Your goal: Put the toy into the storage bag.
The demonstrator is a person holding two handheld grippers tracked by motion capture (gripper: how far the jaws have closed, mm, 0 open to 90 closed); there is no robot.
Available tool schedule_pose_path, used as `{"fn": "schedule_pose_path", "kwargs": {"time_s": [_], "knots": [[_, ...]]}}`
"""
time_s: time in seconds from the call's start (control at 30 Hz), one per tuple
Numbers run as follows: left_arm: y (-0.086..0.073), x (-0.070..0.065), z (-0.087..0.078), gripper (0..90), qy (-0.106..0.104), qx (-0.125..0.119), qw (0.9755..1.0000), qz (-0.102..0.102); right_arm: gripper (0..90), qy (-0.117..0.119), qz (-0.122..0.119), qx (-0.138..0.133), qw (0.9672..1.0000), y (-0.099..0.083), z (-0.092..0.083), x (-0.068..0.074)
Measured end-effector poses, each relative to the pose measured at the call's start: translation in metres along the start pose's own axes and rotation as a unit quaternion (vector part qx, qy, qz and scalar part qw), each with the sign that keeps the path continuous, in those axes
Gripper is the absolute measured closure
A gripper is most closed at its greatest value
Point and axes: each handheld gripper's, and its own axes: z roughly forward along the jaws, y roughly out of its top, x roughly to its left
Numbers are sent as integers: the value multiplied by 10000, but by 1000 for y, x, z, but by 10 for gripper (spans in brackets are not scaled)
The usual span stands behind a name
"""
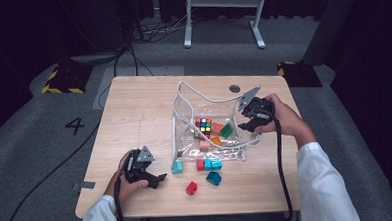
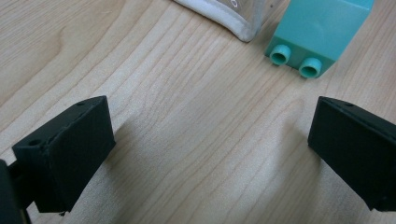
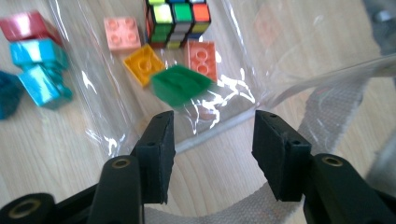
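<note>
A clear plastic bag (image 1: 185,116) lies open in the middle of the wooden table (image 1: 134,113). Inside it are a colour cube (image 1: 203,124) (image 3: 177,18), a green brick (image 1: 227,130) (image 3: 180,85) that looks blurred, and yellow (image 3: 144,64), orange (image 3: 201,57) and pink (image 3: 122,32) bricks. My right gripper (image 1: 247,126) (image 3: 212,135) hangs open at the bag's right edge, just short of the green brick, with nothing between its jaws. My left gripper (image 1: 157,181) (image 2: 210,149) stands wide open over bare wood at the front left. A pale teal brick (image 1: 177,166) (image 2: 317,32) lies just ahead of it.
Loose bricks lie in front of the bag: a red and cyan cluster (image 1: 209,164), a dark teal one (image 1: 213,178) and a red one (image 1: 191,188) near the front edge. The bag's white strap (image 1: 198,95) loops toward the back. Cables trail off both grippers.
</note>
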Motion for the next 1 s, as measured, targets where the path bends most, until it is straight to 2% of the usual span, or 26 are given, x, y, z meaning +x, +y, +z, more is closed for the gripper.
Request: {"fn": "schedule_pose_path", "kwargs": {"time_s": [0.07, 0.1, 0.13, 0.17, 0.2, 0.23, 0.27, 0.3, 0.33, 0.37, 0.4, 0.43, 0.47, 0.5, 0.6, 0.77, 0.8, 0.87, 1.0], "knots": [[0, 0, 0, 4, 0, 5, 10000, 2, 451, -48, 48, -229, 9997, -3, -6, 1], [0, 0, 0, 4, 1, 2, 10000, -2, 424, -106, 6, -507, 9987, -7, -13, 3], [0, 0, 0, 4, -1, 5, 10000, 1, 424, -106, 6, -507, 9987, -7, -13, 3], [0, 0, 0, 4, 1, 0, 10000, 0, 397, -180, 79, -715, 9972, -13, -21, 5], [0, 0, 0, 4, 0, 0, 10000, -2, 397, -180, 79, -715, 9972, -13, -21, 5], [0, 0, 0, 4, 2, 1, 10000, -1, 381, -193, 116, -830, 9963, -17, -25, 6], [0, 0, 0, 4, 8, -3, 10000, 4, 355, -295, 173, -950, 9949, -21, -28, 7], [0, 0, 0, 4, 1, 0, 10000, -2, 347, -402, 322, -1063, 9930, -25, -31, 10], [0, 0, 0, 4, 0, 3, 10000, 0, 339, -401, 521, -1154, 9911, -30, -35, 14], [0, 0, 0, 4, 1, 6, 10000, 2, 326, -456, 472, -1268, 9898, -34, -40, 14], [0, 0, 0, 4, 1, 7, 10000, 2, 306, -525, 631, -1511, 9851, -43, -47, 14], [0, 0, 0, 4, 1, 7, 10000, 2, 306, -525, 631, -1511, 9851, -43, -47, 14], [0, 0, 0, 4, 1, 5, 10000, 1, 291, -597, 693, -1685, 9814, -51, -53, 15], [0, 0, 0, 4, 0, 2, 10000, 0, 291, -597, 693, -1685, 9814, -51, -53, 15], [0, 0, 0, 4, 6, -2, 10000, 6, 259, -725, 776, -1844, 9771, -61, -61, 18], [0, 0, 0, 4, 1, 2, 10000, 0, 258, -991, 922, -2028, 9698, -79, -74, 26], [0, 0, 0, 4, 1, 7, 10000, 2, 255, -1086, 886, -2025, 9692, -86, -76, 30], [0, 0, 0, 4, 0, 1, 10000, 0, 254, -1109, 900, -2003, 9693, -89, -76, 32], [0, 0, 0, 4, 2, 0, 10000, 0, 252, -1129, 984, -2052, 9672, -104, -73, 38]]}}
